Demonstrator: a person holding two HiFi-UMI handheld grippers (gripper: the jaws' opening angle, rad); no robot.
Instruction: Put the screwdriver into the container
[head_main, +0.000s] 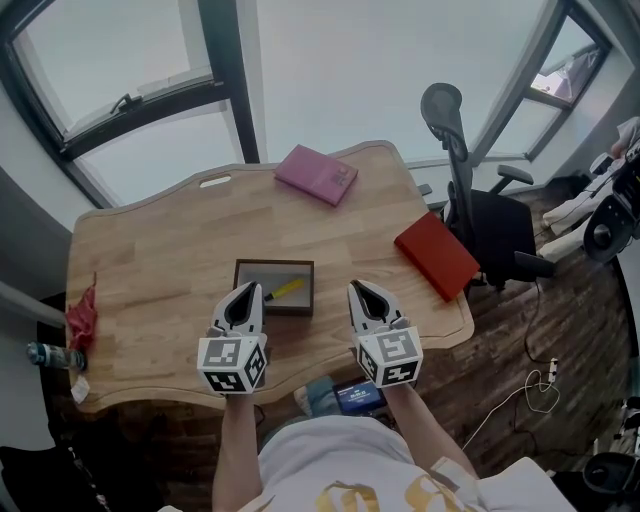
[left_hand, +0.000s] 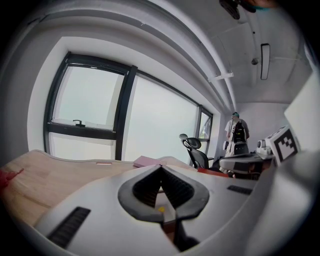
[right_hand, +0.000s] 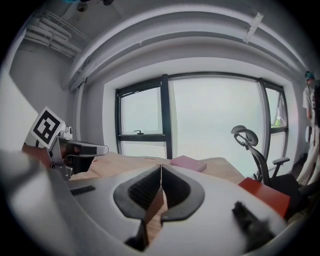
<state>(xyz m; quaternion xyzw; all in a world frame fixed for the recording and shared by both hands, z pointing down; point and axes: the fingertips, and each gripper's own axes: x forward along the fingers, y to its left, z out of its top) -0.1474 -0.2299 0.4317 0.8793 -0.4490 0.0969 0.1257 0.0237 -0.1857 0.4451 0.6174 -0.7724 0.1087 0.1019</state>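
Observation:
A dark brown open container (head_main: 238, 275) sits on the wooden table (head_main: 150, 250), near its front edge. The yellow-handled screwdriver (head_main: 285, 290) lies inside it, slanting toward the right wall. My left gripper (head_main: 245, 290) hovers at the container's near-left corner, jaws together with nothing in them. My right gripper (head_main: 357, 288) is held just right of the container, also shut and empty. In the left gripper view the gripper (left_hand: 161, 167) has its jaw tips meeting, and a speck of yellow shows low in the gap behind them. In the right gripper view the gripper (right_hand: 161, 166) is likewise closed.
A pink book (head_main: 317, 174) lies at the table's far edge and a red book (head_main: 436, 255) overhangs its right edge. An office chair (head_main: 470, 200) stands to the right. A red rag (head_main: 82, 315) and a bottle (head_main: 50, 355) sit at the left corner. A person (left_hand: 236, 132) stands far off.

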